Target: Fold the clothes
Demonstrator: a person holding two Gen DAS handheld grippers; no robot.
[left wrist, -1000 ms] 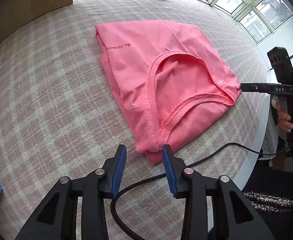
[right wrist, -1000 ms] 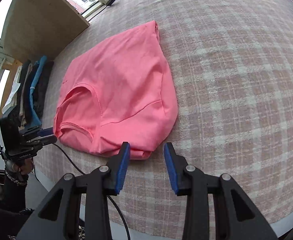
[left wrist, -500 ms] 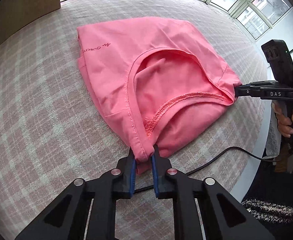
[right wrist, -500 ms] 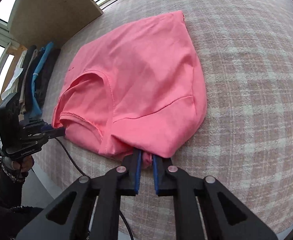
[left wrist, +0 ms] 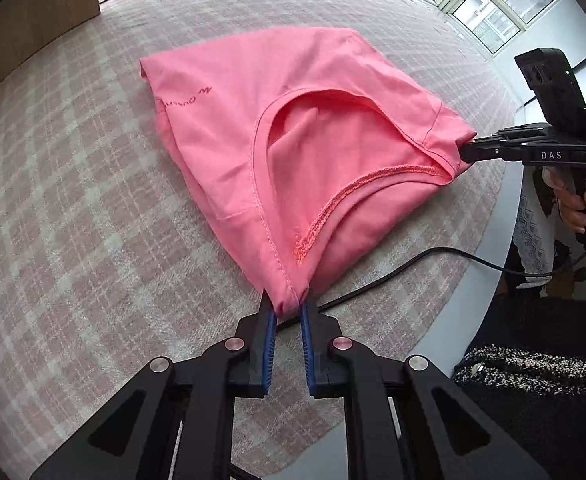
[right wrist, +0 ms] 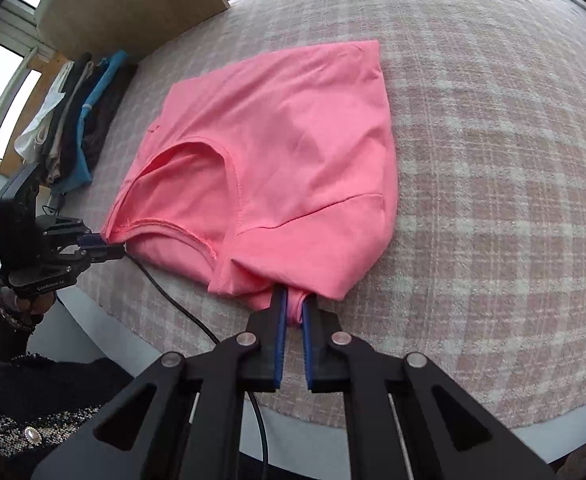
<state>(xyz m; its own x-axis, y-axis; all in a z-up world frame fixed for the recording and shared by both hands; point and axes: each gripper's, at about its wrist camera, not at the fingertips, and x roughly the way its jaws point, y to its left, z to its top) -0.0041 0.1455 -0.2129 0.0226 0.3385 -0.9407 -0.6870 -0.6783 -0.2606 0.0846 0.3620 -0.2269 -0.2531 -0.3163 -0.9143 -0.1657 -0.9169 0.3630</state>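
A pink t-shirt (left wrist: 293, 128) lies partly folded on the checked tablecloth, neckline facing the near edge; it also shows in the right wrist view (right wrist: 285, 152). My left gripper (left wrist: 285, 307) is shut on the shirt's near shoulder corner. In the left wrist view the right gripper (left wrist: 467, 148) pinches the other shoulder corner at the right. In its own view my right gripper (right wrist: 293, 312) is shut on that corner, and the left gripper (right wrist: 113, 248) shows at the left, holding its corner. Both corners are lifted slightly and the fabric is drawn taut between them.
A black cable (left wrist: 393, 276) runs across the near table edge (left wrist: 473, 300). A stack of folded clothes (right wrist: 73, 128) lies at the far left of the table. A wooden board (right wrist: 133, 0) stands behind it. Windows line the back.
Both grippers closed on the shirt's shoulder corners, having been open just short of them a second ago. Since then they have pulled the corners up and toward the near edge.
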